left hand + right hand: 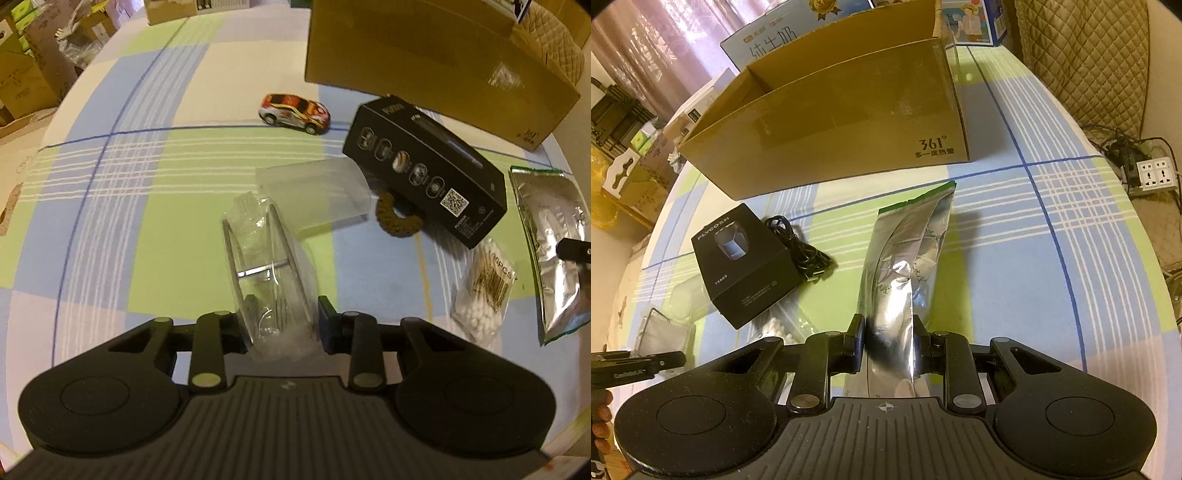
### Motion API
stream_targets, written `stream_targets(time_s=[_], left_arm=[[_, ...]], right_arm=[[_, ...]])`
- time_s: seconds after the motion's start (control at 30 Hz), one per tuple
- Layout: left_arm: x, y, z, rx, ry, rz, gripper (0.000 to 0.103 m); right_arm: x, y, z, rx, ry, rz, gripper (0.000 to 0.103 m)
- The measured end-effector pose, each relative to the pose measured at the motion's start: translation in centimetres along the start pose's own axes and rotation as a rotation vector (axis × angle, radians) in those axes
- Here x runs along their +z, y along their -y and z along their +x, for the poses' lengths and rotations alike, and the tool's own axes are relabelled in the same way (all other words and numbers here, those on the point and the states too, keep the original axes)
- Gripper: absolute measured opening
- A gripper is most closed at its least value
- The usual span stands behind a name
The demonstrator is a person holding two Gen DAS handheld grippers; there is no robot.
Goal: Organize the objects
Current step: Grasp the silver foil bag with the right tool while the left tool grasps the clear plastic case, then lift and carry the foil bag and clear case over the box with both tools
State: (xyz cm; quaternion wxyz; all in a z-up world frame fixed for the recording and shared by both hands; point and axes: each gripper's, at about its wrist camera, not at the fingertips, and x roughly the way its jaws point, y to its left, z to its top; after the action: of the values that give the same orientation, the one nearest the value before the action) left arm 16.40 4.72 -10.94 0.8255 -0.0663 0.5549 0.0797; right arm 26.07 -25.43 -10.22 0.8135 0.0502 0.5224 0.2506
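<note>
- While both grippers point steeply down at a checked tablecloth (155, 177), the left gripper (280, 321) is closed on a clear plastic bag (271, 273) holding wire-framed items; its pads press the bag's lower end.
- Just beyond that bag lies a clear plastic box (314, 195), and beside it a brown braided ring (397, 219) pokes out from under a black shaver box (424, 170).
- Farther back stands a toy car (295, 112), red, orange and white, apart from the rest.
- Right of the shaver box lies a packet of cotton swabs (484, 295).
- The right gripper (889, 345) is clamped narrowly on the near end of a silver foil pouch (908, 254), which stretches away from it across the cloth.
- Left of the pouch in the right wrist view lies a coiled black cable (801, 243), touching the shaver box.
- Behind everything sits an open cardboard box (831, 129), its interior mostly hidden from view.
- At the lower left edge of the right wrist view, a person's fingers (600, 421) show beside the other tool.
</note>
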Motion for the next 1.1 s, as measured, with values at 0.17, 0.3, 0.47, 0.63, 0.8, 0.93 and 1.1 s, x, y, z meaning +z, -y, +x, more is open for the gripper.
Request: stream_targets(time_s=[0.17, 0.3, 0.47, 0.63, 0.8, 0.93, 1.1], left_arm=[[-0.3, -0.4, -1.4, -0.008, 0.042, 0.009, 0.029], [-0.2, -0.6, -2.7, -0.011, 0.08, 0.021, 0.028], [0.3, -0.2, -4.5, -0.023, 0.128, 0.041, 0.028], [1.2, 0.6, -5.8, -0.036, 0.168, 0.063, 0.028], [2.1, 1.5, -6.8, -0.058, 0.198, 0.09, 0.028], [2.8, 2.4, -7.5, -0.075, 0.216, 0.115, 0.028], [4.1, 3.4, -8.0, -0.093, 0.239, 0.152, 0.028]], right_arm=[[0.0, 0.0, -0.1, 0.003, -0.001, -0.002, 0.019], [0.0, 0.2, -0.6, 0.018, 0.006, 0.013, 0.015], [0.1, 0.5, -1.5, 0.041, 0.023, 0.028, 0.009], [0.3, 0.6, -2.5, 0.062, 0.04, 0.045, 0.009], [0.6, 0.7, -4.0, 0.093, 0.075, 0.072, 0.009], [1.4, 0.3, -5.7, 0.123, 0.11, 0.08, 0.009], [2.9, -0.3, -7.8, 0.165, 0.163, 0.086, 0.009]])
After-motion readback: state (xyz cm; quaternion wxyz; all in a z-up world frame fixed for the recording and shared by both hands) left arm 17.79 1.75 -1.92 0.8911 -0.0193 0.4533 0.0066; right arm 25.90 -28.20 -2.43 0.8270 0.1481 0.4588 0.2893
